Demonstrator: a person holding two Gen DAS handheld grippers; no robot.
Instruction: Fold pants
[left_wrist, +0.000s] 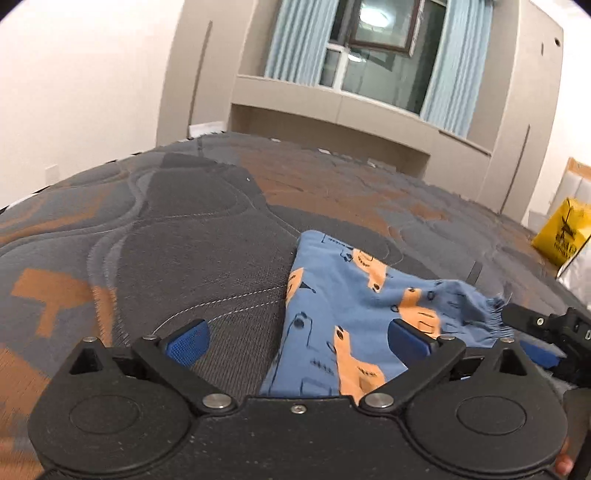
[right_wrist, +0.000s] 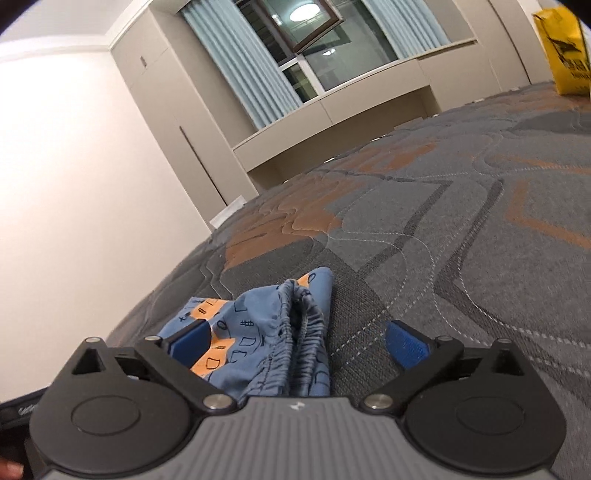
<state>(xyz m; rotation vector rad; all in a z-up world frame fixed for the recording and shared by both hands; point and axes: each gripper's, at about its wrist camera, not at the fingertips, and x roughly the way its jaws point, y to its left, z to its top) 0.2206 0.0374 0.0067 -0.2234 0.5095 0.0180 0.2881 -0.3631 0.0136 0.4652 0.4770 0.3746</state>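
Small blue pants with orange patches (left_wrist: 343, 314) lie bunched on the quilted grey and orange mattress (left_wrist: 184, 240). My left gripper (left_wrist: 299, 341) is open just above the mattress, its right finger over the pants' edge and its left finger over bare mattress. The right gripper shows at the right edge of the left wrist view (left_wrist: 554, 332), by the gathered waistband. In the right wrist view the pants (right_wrist: 266, 332) lie with the elastic waistband facing me. My right gripper (right_wrist: 295, 343) is open around the waistband, not closed on it.
A yellow bag (left_wrist: 561, 236) stands at the mattress's far right, also in the right wrist view (right_wrist: 565, 51). Beyond the mattress are beige cabinets, a window with blue curtains (left_wrist: 373, 55) and a white wall at left.
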